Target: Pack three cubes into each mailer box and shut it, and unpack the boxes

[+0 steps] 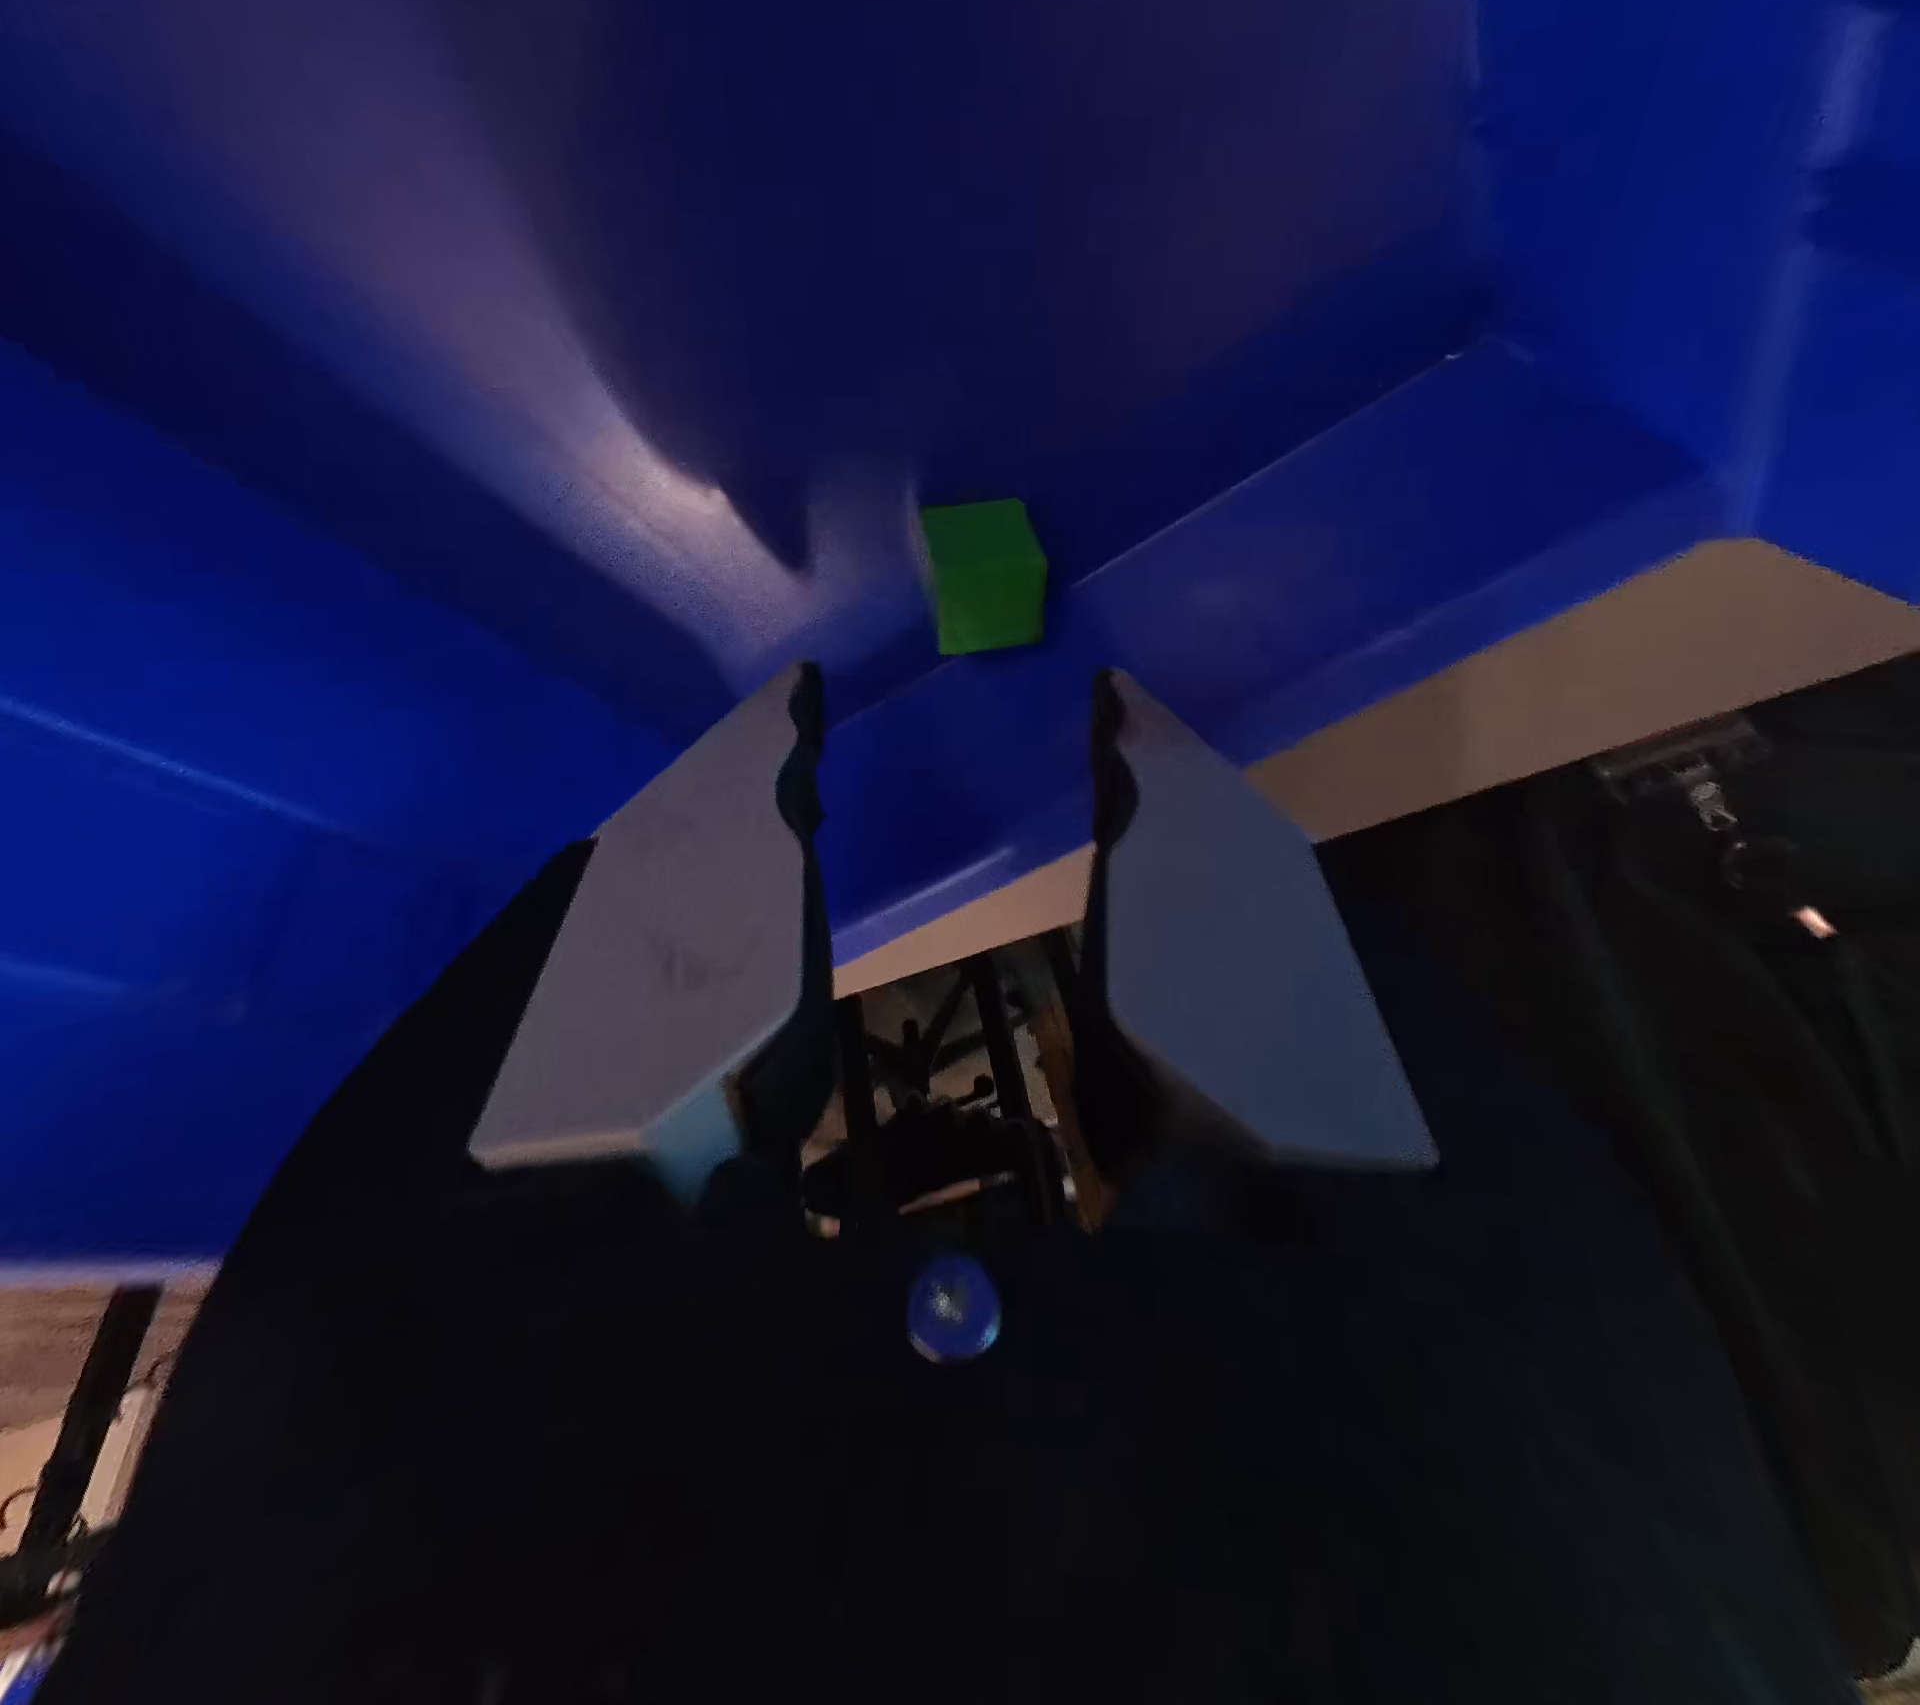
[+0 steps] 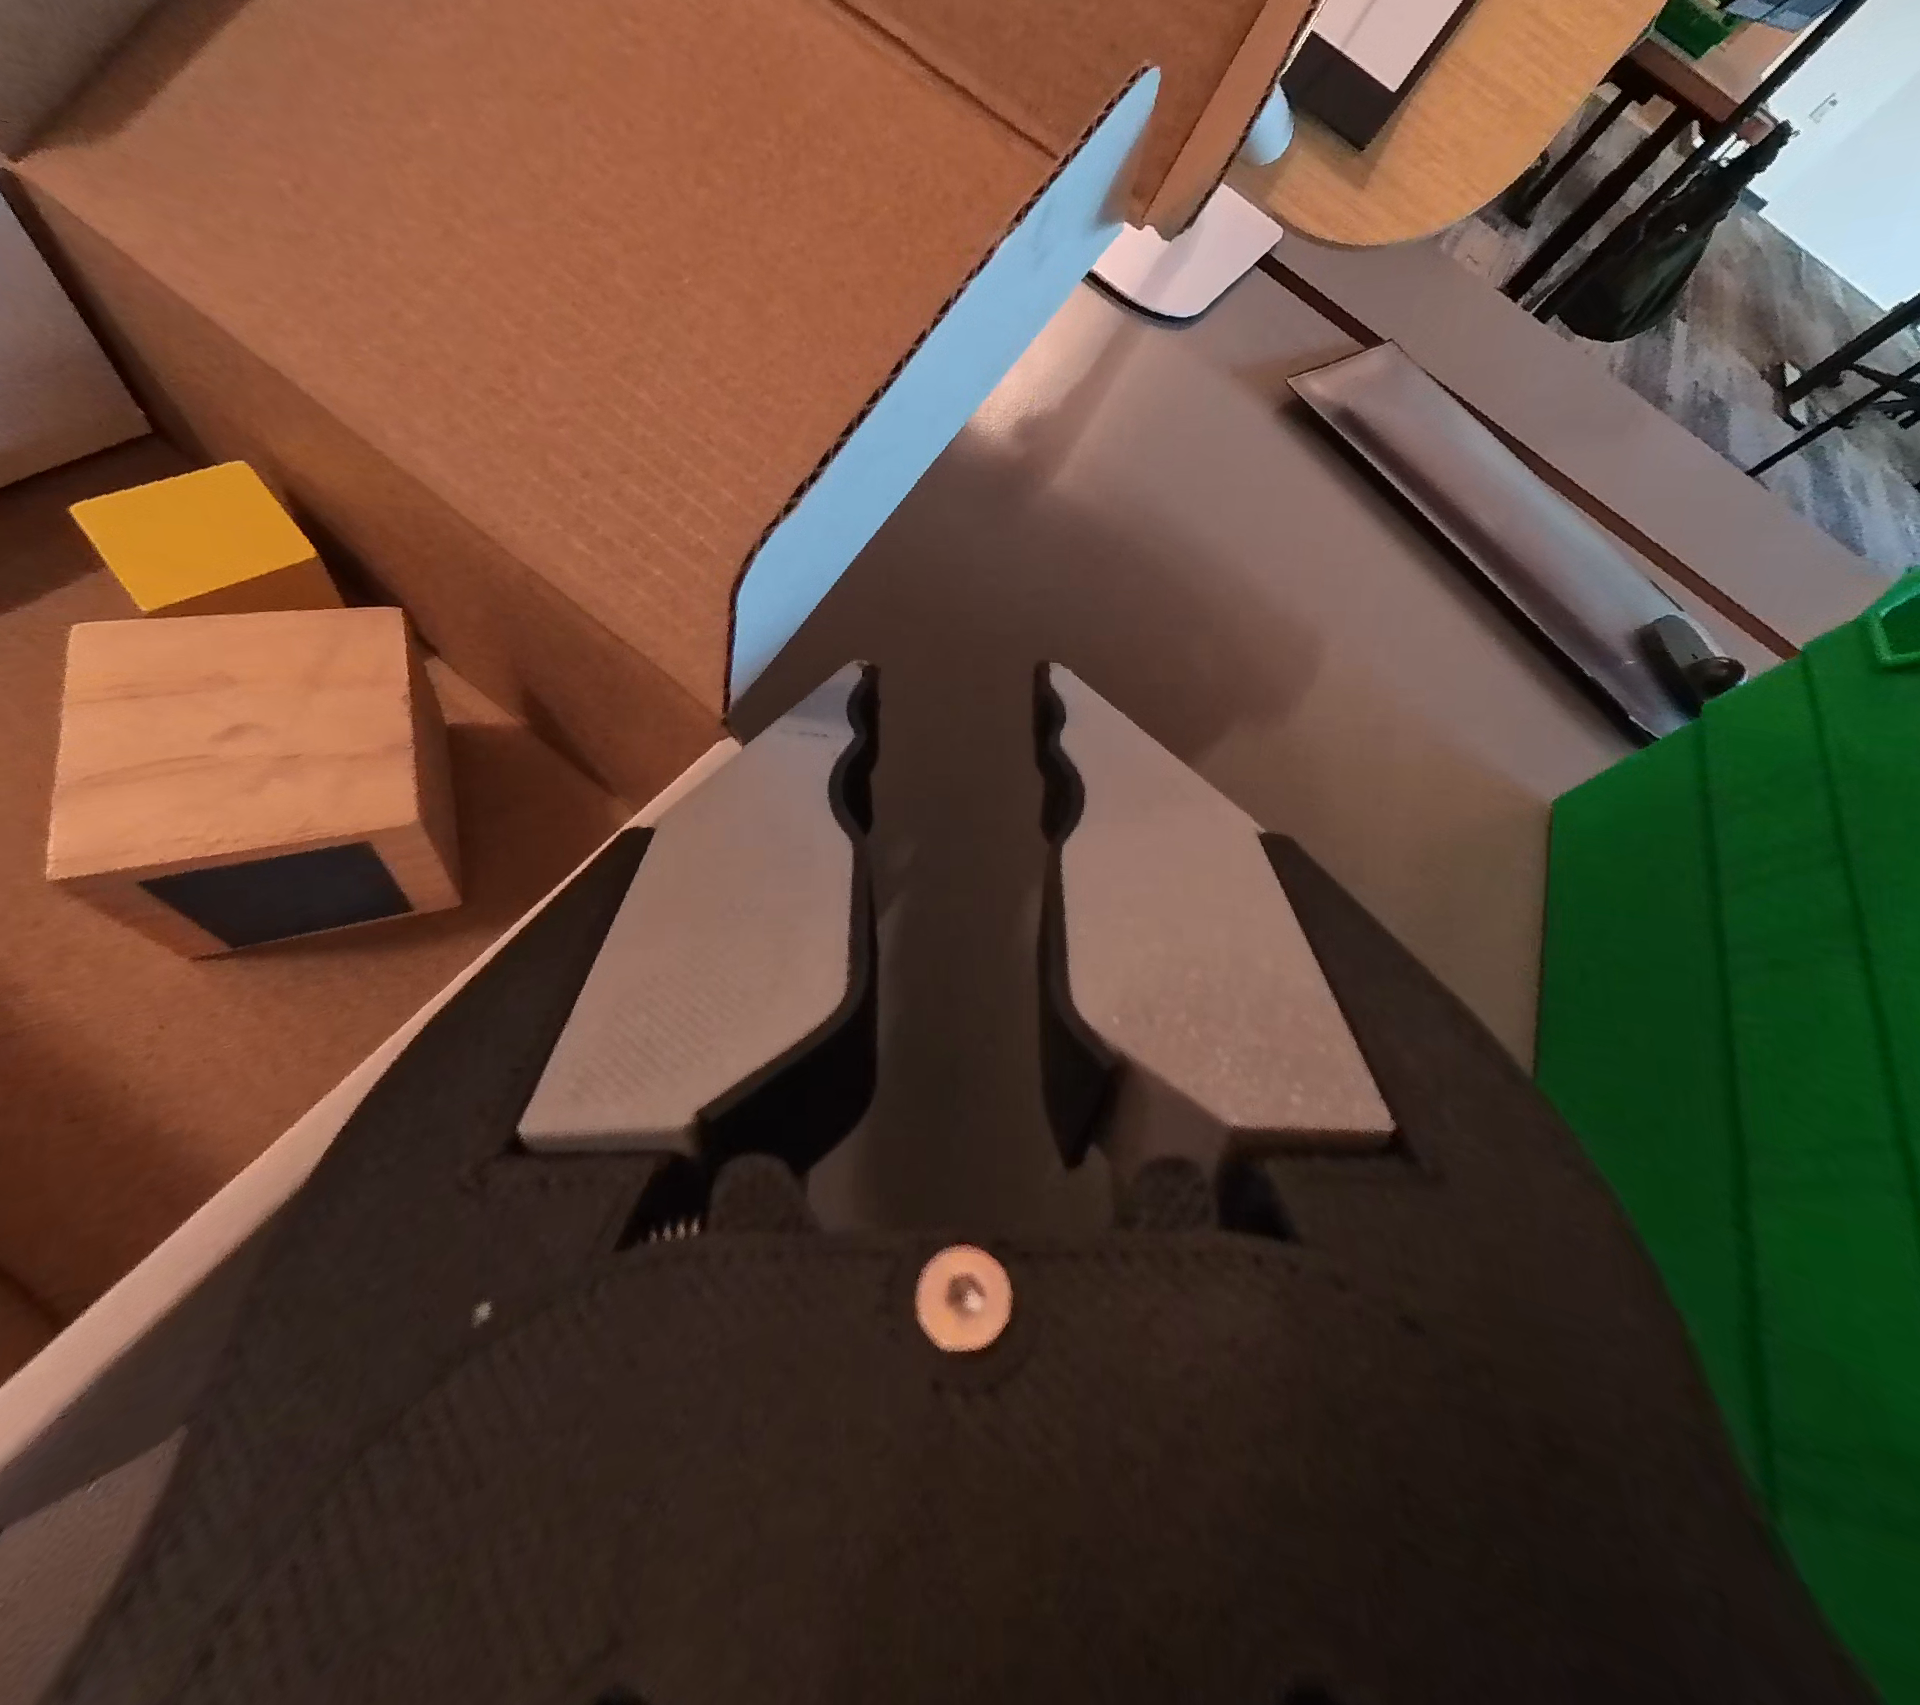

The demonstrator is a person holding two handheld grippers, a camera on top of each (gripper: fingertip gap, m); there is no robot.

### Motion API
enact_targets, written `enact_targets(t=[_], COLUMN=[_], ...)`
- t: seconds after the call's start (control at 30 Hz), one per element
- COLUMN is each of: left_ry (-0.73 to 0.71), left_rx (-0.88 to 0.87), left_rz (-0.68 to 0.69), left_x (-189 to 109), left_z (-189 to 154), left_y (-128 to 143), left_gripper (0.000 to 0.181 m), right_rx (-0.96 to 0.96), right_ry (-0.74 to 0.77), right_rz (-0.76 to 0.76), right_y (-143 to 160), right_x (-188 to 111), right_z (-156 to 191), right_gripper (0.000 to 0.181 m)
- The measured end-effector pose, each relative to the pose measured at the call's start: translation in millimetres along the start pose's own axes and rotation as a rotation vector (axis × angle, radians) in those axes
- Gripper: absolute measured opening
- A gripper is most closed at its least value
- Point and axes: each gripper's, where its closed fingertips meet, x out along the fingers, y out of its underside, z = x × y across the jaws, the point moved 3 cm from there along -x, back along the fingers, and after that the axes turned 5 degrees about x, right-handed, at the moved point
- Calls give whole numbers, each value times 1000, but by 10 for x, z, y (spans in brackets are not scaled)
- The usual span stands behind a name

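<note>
In the left wrist view my left gripper [image 1: 956,673] is open and empty at the rim of a blue bin [image 1: 416,720]. A green cube [image 1: 982,575] is inside the bin just beyond the fingertips, by a corner, clear of both pads. In the right wrist view my right gripper [image 2: 953,668] is open with nothing between its pads, over the grey table [image 2: 1143,564]. To its left stands an open cardboard mailer box [image 2: 520,305] with its lid up. Inside the box are a yellow cube [image 2: 192,549] and a wooden cube [image 2: 239,741] with a dark blue face.
A green bin [image 2: 1714,1032] stands close on the right of the right gripper. A long grey metal strip [image 2: 1486,512] lies on the table farther back, and a white stand base [image 2: 1184,253] sits behind the box. The table edge [image 1: 1558,668] shows under the blue bin. Left tips to right tips: about 55 cm. The right tips stand about 9 cm off the wooden cube [image 2: 239,741].
</note>
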Motion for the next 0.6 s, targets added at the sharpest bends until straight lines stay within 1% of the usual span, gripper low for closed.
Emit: enact_targets(t=[0.1,0.13,0.2,0.23,0.33,0.43,0.53,0.6], left_ry=[-16,-39,-31,-24,-104,-109,-139,-170], left_rx=[-23,-16,4,23,49,51,69,88], left_rz=[38,34,2,-10,-36,-87,-116,-163], left_x=[156,149,132,121,44,-54,-158,-278], left_z=[59,88,58,36,92,70,55,29], left_y=[-17,-33,-98,-123,-183,-252,-275,-303], left_gripper=[46,36,31,22,20,20,20,20], right_rx=[-2,-2,-1,0,1,-2,-1,-1], right_ry=[-1,-2,-4,-6,-9,-9,-10,-11], right_rz=[-1,-1,-1,-1,0,-1,0,0], right_y=[-1,-1,0,1,2,2,3,4], right_x=[1,1,2,2,3,2,3,3], right_z=[3,3,5,6,10,13,15,15], right_gripper=[27,27,26,26,25,24,24,24])
